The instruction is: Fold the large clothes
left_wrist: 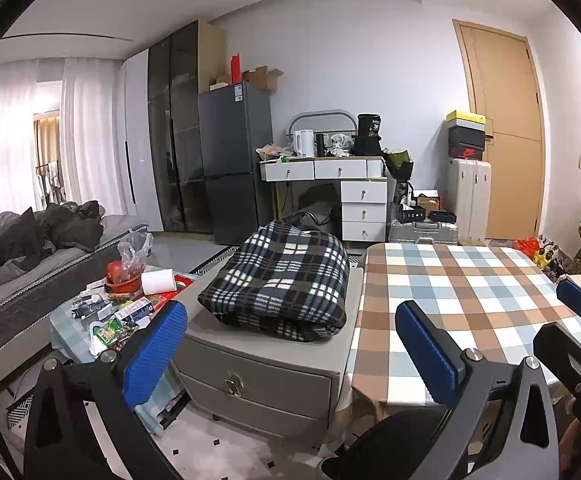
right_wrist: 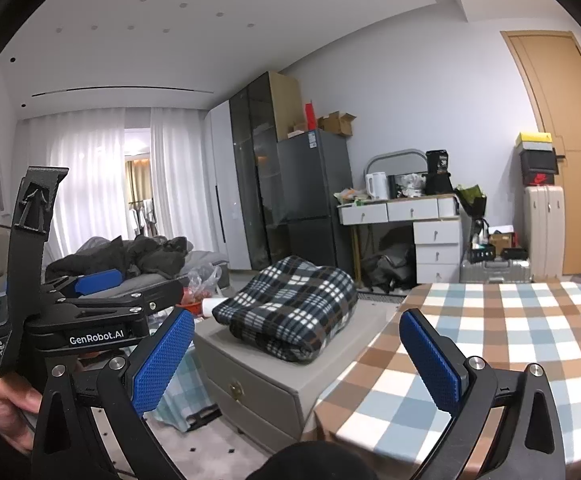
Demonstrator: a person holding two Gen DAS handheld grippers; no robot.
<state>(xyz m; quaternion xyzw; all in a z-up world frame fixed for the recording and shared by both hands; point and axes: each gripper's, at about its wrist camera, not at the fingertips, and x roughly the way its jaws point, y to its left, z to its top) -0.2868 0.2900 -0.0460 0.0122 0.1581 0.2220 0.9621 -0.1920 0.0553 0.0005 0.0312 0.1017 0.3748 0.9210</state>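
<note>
Left claw (left_wrist: 290,354) hanging spread wide, blue pads gripping nothing. Right claw (right_wrist: 296,364) likewise gaping, empty.

Folded plaid garment (left_wrist: 280,280) lying ahead of both claws, well apart from fingers, sitting atop grey drawer cabinet (left_wrist: 258,384), showing between spread pads in both views.

Checkered bench (left_wrist: 462,300) standing just right of cabinet, bare cloth facing right pads.

Left claw body appearing in right wrist view, held by hand (right_wrist: 2,396); white lettering reading "GenRobot.AI".

Black container (left_wrist: 369,128) on far desk showing "36". Other labels too small to read.
</note>
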